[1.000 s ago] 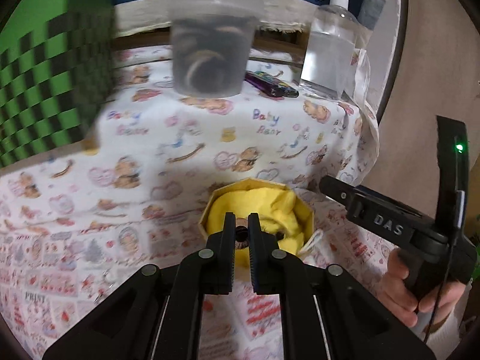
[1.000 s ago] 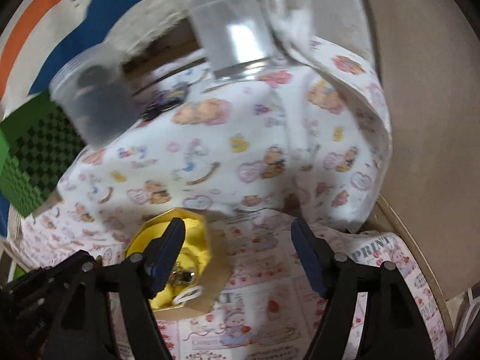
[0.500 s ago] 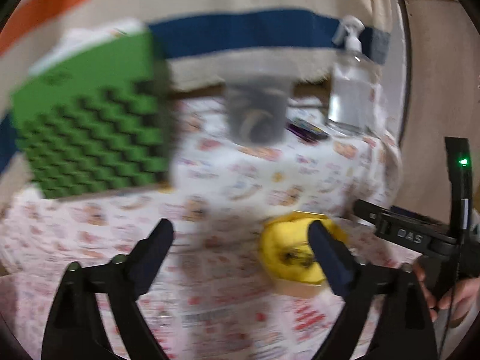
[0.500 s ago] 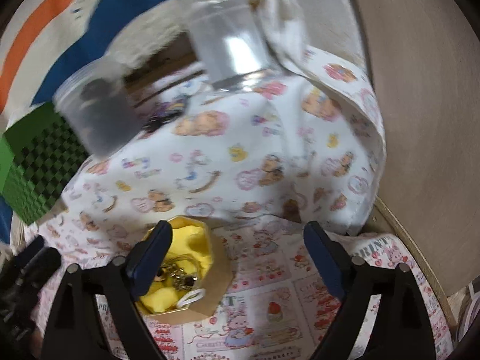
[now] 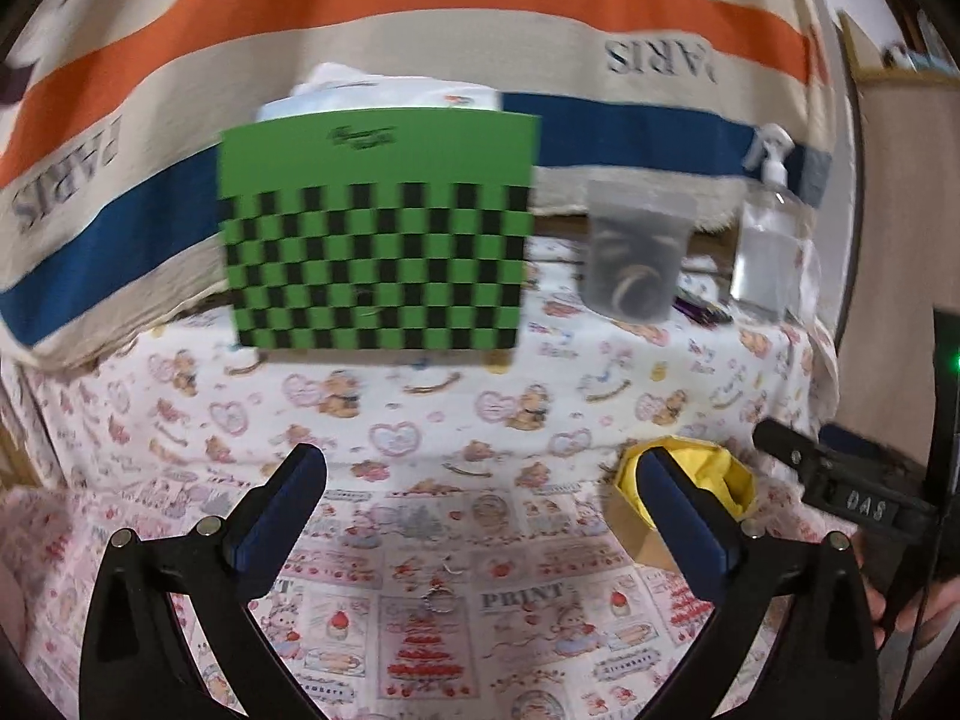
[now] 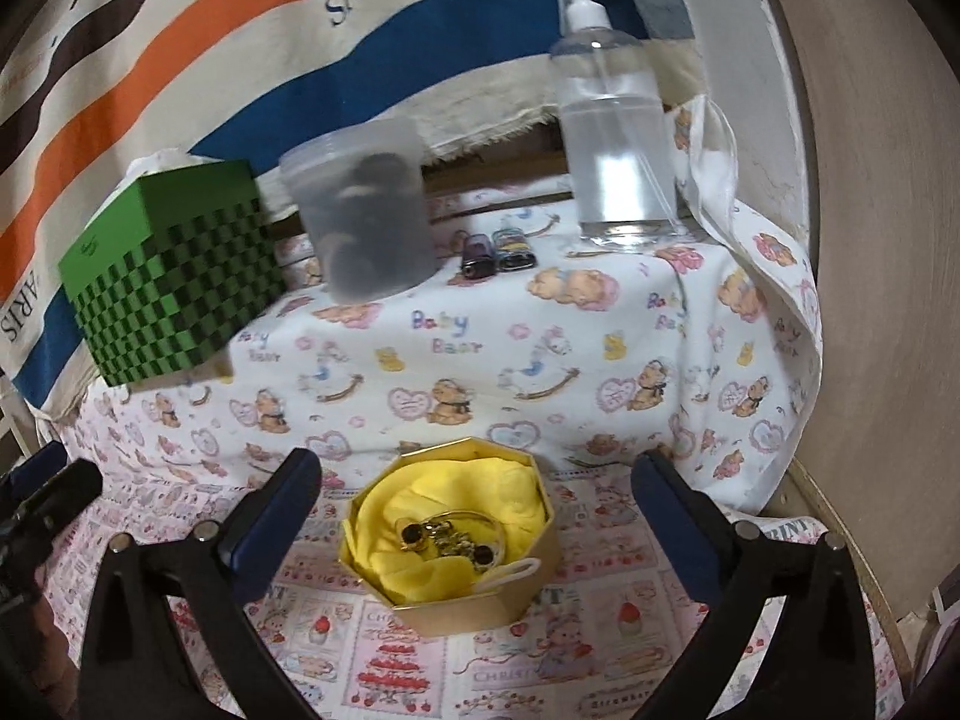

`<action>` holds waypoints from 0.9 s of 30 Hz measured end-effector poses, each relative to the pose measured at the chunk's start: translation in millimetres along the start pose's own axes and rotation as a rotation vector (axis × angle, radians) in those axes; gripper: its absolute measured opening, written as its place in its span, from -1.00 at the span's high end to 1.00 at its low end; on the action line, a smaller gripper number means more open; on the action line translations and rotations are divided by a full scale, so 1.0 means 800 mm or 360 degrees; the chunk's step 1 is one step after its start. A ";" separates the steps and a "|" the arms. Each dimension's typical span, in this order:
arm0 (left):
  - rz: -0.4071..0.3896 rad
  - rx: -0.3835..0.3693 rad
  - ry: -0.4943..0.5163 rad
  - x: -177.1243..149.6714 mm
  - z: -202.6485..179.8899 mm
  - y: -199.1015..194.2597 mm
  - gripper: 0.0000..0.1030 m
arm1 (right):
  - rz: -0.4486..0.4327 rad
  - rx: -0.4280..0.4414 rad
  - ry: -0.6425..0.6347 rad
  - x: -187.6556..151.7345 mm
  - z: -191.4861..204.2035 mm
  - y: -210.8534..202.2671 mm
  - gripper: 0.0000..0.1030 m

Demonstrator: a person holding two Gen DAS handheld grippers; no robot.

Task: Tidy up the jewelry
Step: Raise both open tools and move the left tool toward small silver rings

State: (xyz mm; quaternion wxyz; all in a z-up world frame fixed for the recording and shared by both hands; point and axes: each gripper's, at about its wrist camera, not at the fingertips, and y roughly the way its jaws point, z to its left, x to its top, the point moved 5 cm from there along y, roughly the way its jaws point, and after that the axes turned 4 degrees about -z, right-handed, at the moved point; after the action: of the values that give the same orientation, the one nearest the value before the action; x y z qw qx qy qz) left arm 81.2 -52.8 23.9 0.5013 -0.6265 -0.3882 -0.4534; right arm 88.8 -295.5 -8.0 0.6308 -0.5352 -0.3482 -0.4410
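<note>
Tongs (image 5: 480, 480) now wide apart (formerly closed over yellow-lined box (image 6: 456, 606))

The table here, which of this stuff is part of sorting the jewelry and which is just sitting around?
Part of the job:
- gold box with yellow lining
- jewelry pieces inside it
- small ring loose on the tablecloth
- left tool, open
- right tool, open

Just lying about:
- green checkered box
- frosted plastic tub
- clear pump bottle
- two lighters
</note>
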 end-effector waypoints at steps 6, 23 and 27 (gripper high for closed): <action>-0.0022 0.0016 0.0040 -0.009 0.012 0.004 -0.99 | -0.0084 -0.0042 -0.0122 -0.009 0.016 -0.002 -1.00; 0.0019 0.0117 -0.0002 -0.036 0.044 0.025 -0.99 | -0.0186 -0.0132 -0.0237 -0.016 0.025 0.000 -1.00; 0.0010 0.0136 -0.0034 -0.029 0.047 0.023 -0.99 | -0.0199 -0.0134 -0.0239 -0.014 0.019 0.003 -1.00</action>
State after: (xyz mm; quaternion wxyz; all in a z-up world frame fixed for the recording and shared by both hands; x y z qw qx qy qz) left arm 98.4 -20.4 -6.4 0.5248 -0.6106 -0.4104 -0.4281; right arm 87.4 -278.5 -15.9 0.5510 -0.5700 -0.4085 -0.4523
